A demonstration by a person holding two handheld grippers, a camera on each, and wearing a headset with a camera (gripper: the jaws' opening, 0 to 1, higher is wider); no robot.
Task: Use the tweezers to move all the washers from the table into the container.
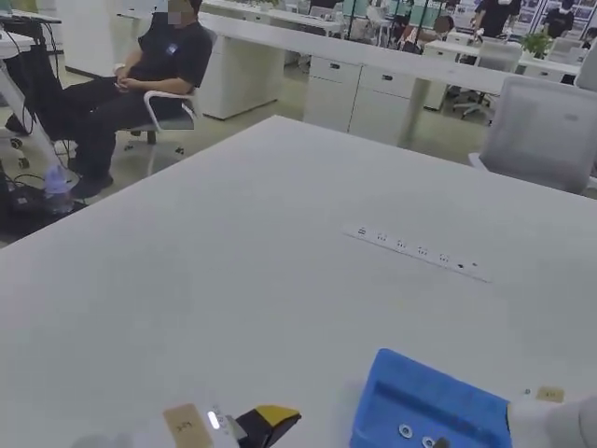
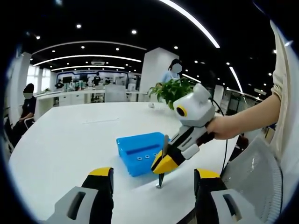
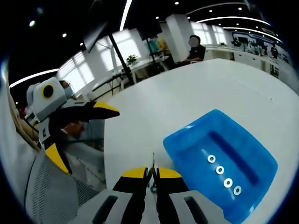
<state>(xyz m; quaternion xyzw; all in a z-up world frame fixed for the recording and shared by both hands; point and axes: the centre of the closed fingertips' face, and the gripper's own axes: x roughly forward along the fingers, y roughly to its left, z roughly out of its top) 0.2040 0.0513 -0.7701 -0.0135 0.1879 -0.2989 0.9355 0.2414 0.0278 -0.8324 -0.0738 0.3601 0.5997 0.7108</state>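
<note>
A blue container (image 3: 201, 140) sits near the table's front edge with several washers (image 3: 219, 170) in a row inside; it is also in the head view (image 1: 438, 392) and the left gripper view (image 2: 133, 145). My right gripper (image 3: 152, 176) is shut on the tweezers (image 3: 153, 161). From the left gripper view, the tweezers (image 2: 162, 161) point down and their tip meets the table just in front of the container. Whether a washer is at the tip is too small to tell. My left gripper (image 2: 154, 179) is open and holds nothing, to the left of the container.
A white power strip (image 1: 415, 252) lies flat in the table (image 1: 233, 280) beyond the container. A person sits on a chair (image 1: 159, 65) past the far left corner. A grey chair (image 1: 546, 131) stands at the far right, and a potted plant (image 2: 173, 91) is on the table.
</note>
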